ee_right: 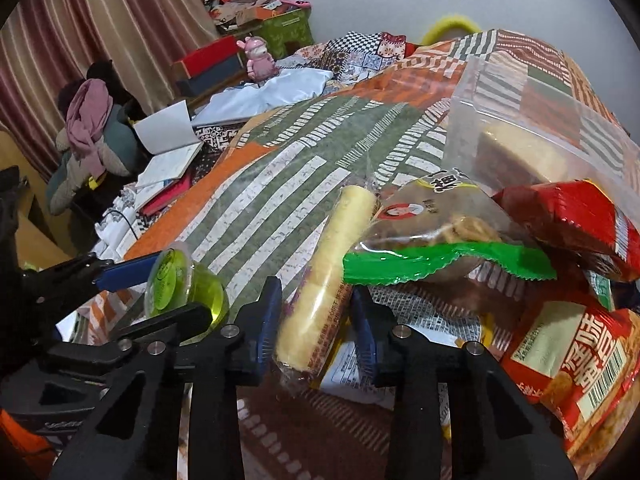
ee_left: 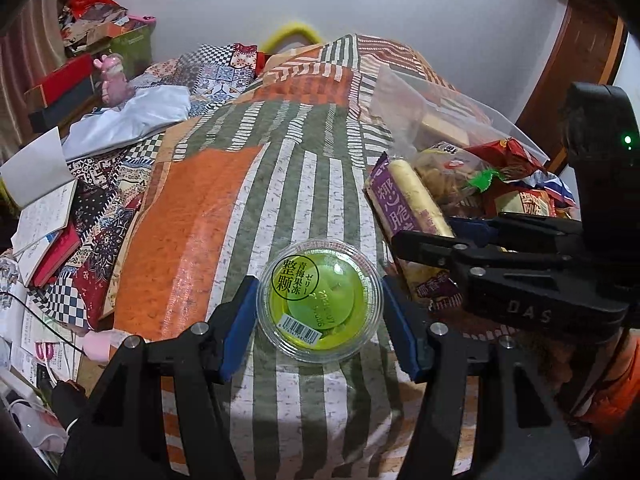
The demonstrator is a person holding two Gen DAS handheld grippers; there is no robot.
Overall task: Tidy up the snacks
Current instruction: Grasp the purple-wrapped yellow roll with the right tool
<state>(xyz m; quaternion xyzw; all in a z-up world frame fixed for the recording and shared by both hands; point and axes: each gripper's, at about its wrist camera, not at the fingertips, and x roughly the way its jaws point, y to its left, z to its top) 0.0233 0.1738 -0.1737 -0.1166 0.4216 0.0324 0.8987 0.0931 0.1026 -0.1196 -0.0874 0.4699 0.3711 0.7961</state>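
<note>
A round green jelly cup (ee_left: 320, 300) sits between the blue pads of my left gripper (ee_left: 320, 320), which touch its rim on both sides; it also shows from the side in the right wrist view (ee_right: 184, 288). My right gripper (ee_right: 316, 320) has its jaws on either side of a long yellow wafer roll in a clear and purple wrapper (ee_right: 324, 280), with small gaps visible at the pads. The roll also shows in the left wrist view (ee_left: 416, 200), with my right gripper (ee_left: 440, 236) reaching over it. A heap of snack bags (ee_right: 520, 240) lies to the right.
A clear plastic bin (ee_right: 540, 128) lies behind the snack heap. The patterned quilt (ee_left: 248, 184) covers the bed. Books and papers (ee_left: 44, 216) lie at the left edge, with boxes and a pink toy (ee_right: 260, 60) further back. A chair with clothes (ee_right: 92, 140) stands at the left.
</note>
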